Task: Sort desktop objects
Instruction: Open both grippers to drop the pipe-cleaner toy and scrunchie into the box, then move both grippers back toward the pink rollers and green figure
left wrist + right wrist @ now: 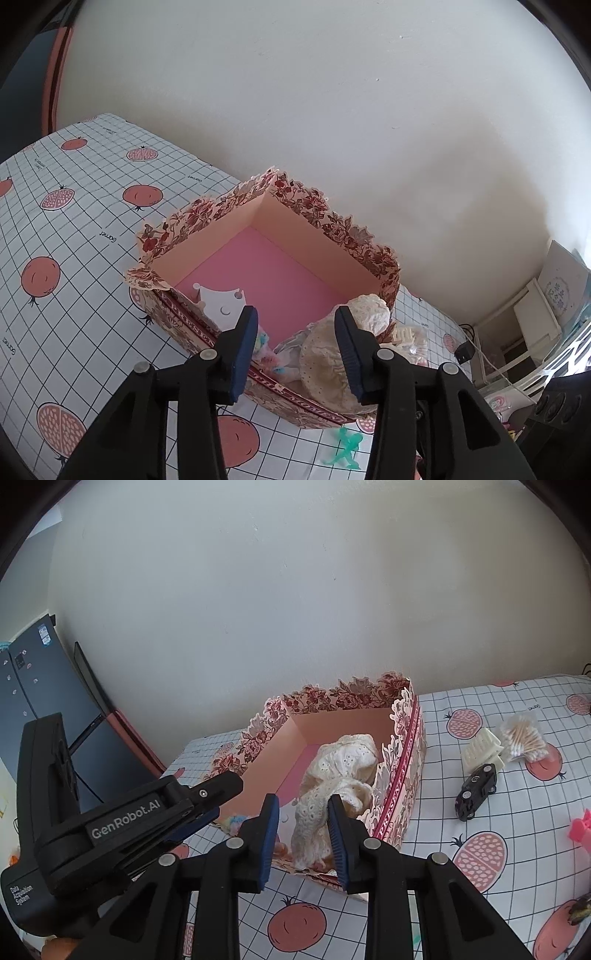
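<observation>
Left gripper [295, 332]: spread wide, holding nothing, hovering over the near wall of the floral box [332, 225].
Right gripper [301, 823]: spread as well, nothing between its blue pads; the lace fabric [340, 775] lies just ahead of them.
Floral box: open-topped, pink floor, peach inner walls, standing on the tabletop [74, 229] near the white wall.
Lace fabric: cream, bunched up inside the box and draped over its near edge.
White card [221, 302]: inside the box, leaning at the left near corner.
Green toy figure [347, 448]: on the tabletop just outside the box.
Right of the box: cream hair claw [480, 749], bag of cotton swabs [522, 738], black toy car [476, 792], pink clip [581, 829], all apart from the box.
</observation>
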